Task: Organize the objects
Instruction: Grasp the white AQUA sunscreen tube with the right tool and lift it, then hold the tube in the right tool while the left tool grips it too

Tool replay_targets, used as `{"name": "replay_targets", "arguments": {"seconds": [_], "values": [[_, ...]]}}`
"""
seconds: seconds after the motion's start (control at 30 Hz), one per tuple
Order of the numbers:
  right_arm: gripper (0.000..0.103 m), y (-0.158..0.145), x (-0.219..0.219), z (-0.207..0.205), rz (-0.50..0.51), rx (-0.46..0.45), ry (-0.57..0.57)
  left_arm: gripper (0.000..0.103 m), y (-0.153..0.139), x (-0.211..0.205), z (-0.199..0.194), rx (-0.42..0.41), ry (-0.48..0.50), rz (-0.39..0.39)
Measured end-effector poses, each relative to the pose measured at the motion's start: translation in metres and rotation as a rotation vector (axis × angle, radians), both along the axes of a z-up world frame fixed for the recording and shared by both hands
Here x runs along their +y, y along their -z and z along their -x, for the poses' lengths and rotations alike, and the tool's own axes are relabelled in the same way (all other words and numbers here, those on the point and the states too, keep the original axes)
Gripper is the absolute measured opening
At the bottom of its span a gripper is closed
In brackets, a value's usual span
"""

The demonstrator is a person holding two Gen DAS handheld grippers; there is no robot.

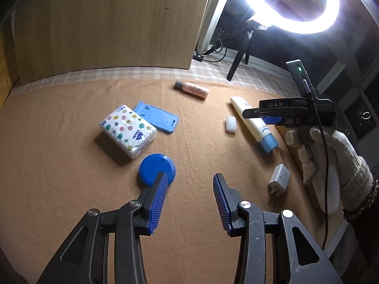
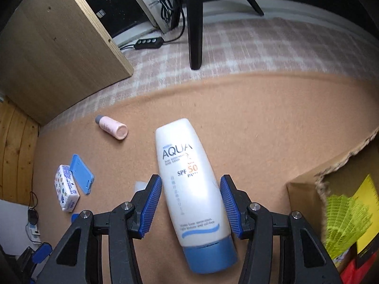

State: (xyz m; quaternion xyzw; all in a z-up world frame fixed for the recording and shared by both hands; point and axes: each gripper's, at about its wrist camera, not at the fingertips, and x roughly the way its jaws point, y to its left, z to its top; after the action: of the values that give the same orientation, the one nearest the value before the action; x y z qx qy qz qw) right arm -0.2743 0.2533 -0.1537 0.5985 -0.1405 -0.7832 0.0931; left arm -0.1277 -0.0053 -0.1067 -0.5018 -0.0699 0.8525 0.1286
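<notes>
A white sunscreen tube (image 2: 189,177) with a blue cap lies on the tan mat (image 2: 260,130). My right gripper (image 2: 190,177) hangs over it, open, one blue pad on each side of the tube with small gaps showing. In the left wrist view that gripper (image 1: 260,117) hovers above the tube (image 1: 259,127), held by a gloved hand (image 1: 331,161). My left gripper (image 1: 189,175) is open with nothing between its fingers, and a round blue lid (image 1: 154,168) sits by its left fingertip. Also on the mat are a patterned tissue pack (image 1: 129,130), a blue phone case (image 1: 157,119) and a pink bottle (image 1: 192,90).
A small white cap (image 1: 231,124) and a white charger plug (image 1: 279,179) lie near the tube. A torn cardboard box (image 2: 305,184) holding yellow-green things (image 2: 343,220) stands at the right. A wooden panel (image 1: 106,23), a ring light (image 1: 289,2) and its black stand (image 2: 195,23) are behind the mat.
</notes>
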Motion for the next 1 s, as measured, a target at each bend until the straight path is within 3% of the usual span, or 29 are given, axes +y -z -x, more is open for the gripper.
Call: {"name": "replay_targets", "arguments": {"seconds": [0.37,0.8,1.0], "values": [[0.035,0.005,-0.018,-0.047,0.123,-0.053,-0.022,0.043,0.007,0.0,-0.009,-0.021,0.003,-0.021],[0.033,0.01,-0.057,-0.124,0.188,-0.082,-0.159,0.043,0.03,0.019,-0.052,-0.09,0.074,-0.057],[0.034,0.01,-0.057,-0.147,0.202,-0.091,-0.178,0.052,0.045,0.035,-0.069,-0.131,0.122,-0.086]]}}
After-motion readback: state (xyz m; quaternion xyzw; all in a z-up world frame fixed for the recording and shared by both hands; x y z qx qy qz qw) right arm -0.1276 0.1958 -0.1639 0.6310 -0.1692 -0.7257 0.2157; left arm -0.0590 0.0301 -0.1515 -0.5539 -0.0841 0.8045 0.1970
